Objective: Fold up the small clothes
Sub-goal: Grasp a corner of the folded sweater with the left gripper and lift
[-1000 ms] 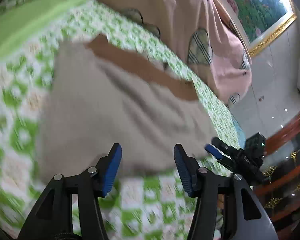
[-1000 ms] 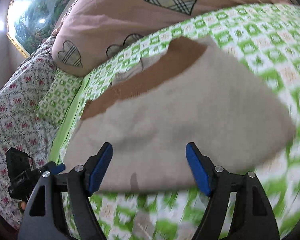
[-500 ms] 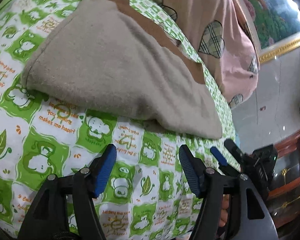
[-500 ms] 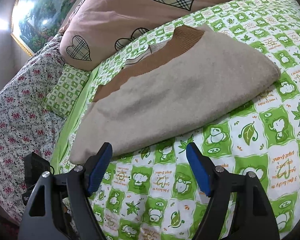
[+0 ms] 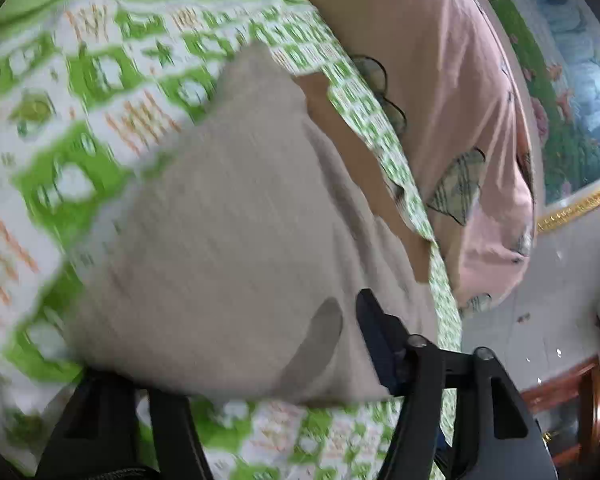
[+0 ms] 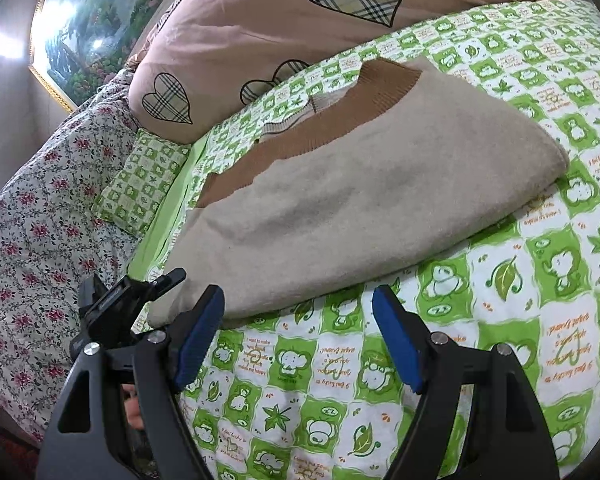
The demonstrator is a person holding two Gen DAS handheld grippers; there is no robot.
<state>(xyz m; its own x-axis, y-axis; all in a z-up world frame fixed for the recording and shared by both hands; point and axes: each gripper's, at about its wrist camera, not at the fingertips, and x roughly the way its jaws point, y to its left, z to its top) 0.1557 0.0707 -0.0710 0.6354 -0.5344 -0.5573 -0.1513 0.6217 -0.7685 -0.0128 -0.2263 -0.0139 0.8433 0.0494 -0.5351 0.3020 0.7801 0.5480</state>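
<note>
Fingers (image 6: 198, 334) spread before sweater (image 6: 360, 204); pink pillow (image 6: 260, 36) behind.

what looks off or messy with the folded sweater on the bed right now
The beige sweater lies folded but not square: its brown ribbed band sticks out past the top layer, and a pale knit piece pokes out beyond it. No damage or spills show. The right gripper is open, just short of it.
</note>
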